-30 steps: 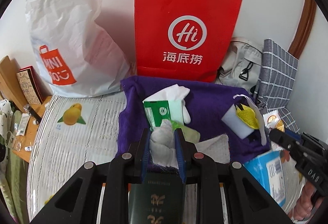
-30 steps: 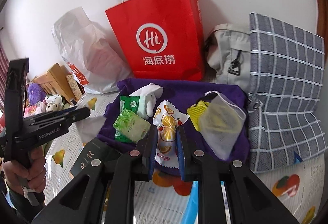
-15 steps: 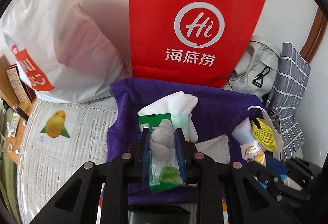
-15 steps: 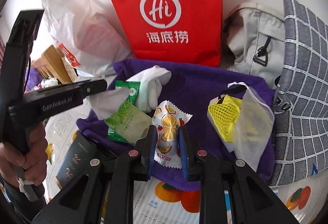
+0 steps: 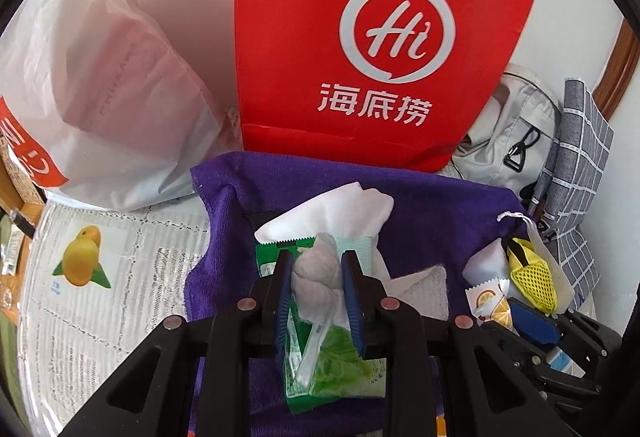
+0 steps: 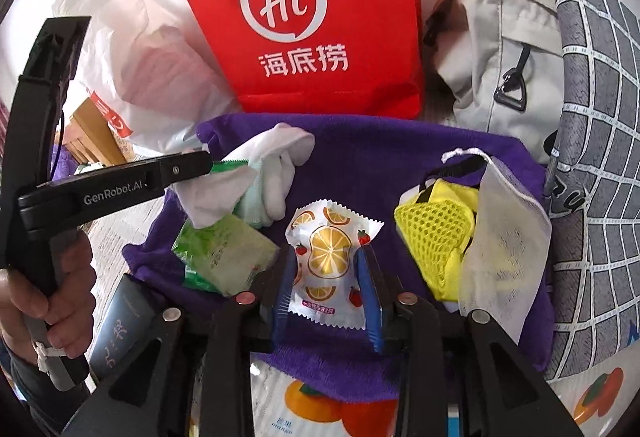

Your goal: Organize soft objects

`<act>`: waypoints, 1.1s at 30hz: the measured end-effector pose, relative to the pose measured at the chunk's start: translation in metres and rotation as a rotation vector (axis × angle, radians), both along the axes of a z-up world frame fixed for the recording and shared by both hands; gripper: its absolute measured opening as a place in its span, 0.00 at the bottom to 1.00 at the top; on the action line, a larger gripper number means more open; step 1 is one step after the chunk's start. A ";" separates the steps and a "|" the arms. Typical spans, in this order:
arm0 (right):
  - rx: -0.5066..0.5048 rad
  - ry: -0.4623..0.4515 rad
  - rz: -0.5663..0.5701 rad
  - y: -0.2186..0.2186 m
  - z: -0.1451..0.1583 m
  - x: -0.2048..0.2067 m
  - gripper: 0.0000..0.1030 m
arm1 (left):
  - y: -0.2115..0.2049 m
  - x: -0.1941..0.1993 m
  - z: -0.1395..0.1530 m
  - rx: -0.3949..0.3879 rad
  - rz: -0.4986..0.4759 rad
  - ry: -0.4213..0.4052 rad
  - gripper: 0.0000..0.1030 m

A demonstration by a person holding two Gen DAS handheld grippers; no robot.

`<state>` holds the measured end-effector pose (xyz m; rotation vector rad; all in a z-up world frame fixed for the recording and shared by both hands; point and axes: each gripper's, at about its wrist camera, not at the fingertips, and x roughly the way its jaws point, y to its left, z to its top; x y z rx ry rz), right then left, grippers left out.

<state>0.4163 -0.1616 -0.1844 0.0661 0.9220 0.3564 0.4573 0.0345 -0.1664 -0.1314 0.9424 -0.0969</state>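
Observation:
A purple towel (image 5: 436,213) is spread on the table. My left gripper (image 5: 317,261) is shut on a crumpled grey-white cloth (image 5: 316,277), held just above a green packet (image 5: 336,361) and a white glove (image 5: 336,209). In the right wrist view the left gripper (image 6: 202,161) comes in from the left with the cloth (image 6: 216,197) hanging from it. My right gripper (image 6: 326,269) has its jaws opening. An orange-printed sachet (image 6: 326,257) lies flat on the towel (image 6: 380,165) between its blue pads, no longer pinched. A mesh drawstring pouch (image 6: 508,237) with a yellow net item (image 6: 436,229) lies to the right.
A red paper bag (image 5: 360,37), a white plastic bag (image 5: 112,85), a grey backpack (image 6: 492,57) and a checked grey bag (image 6: 596,117) stand behind and beside the towel. A dark box (image 6: 124,329) lies at the near left. A fruit-print tablecloth (image 5: 100,277) covers the table.
Both grippers have come forward and down over the purple towel. The right jaws have widened and the sachet now rests flat on the towel. The left still grips the cloth.

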 end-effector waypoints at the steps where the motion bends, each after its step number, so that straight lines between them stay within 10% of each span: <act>1: 0.002 0.001 -0.005 0.000 -0.001 0.001 0.33 | 0.000 0.001 -0.002 -0.005 -0.005 0.004 0.24; 14: -0.018 -0.014 0.027 0.010 -0.006 0.003 0.64 | 0.001 0.007 -0.006 -0.028 0.014 0.016 0.56; 33: -0.053 -0.059 -0.026 -0.015 0.065 -0.085 0.67 | 0.010 -0.109 0.056 -0.018 0.048 -0.033 0.70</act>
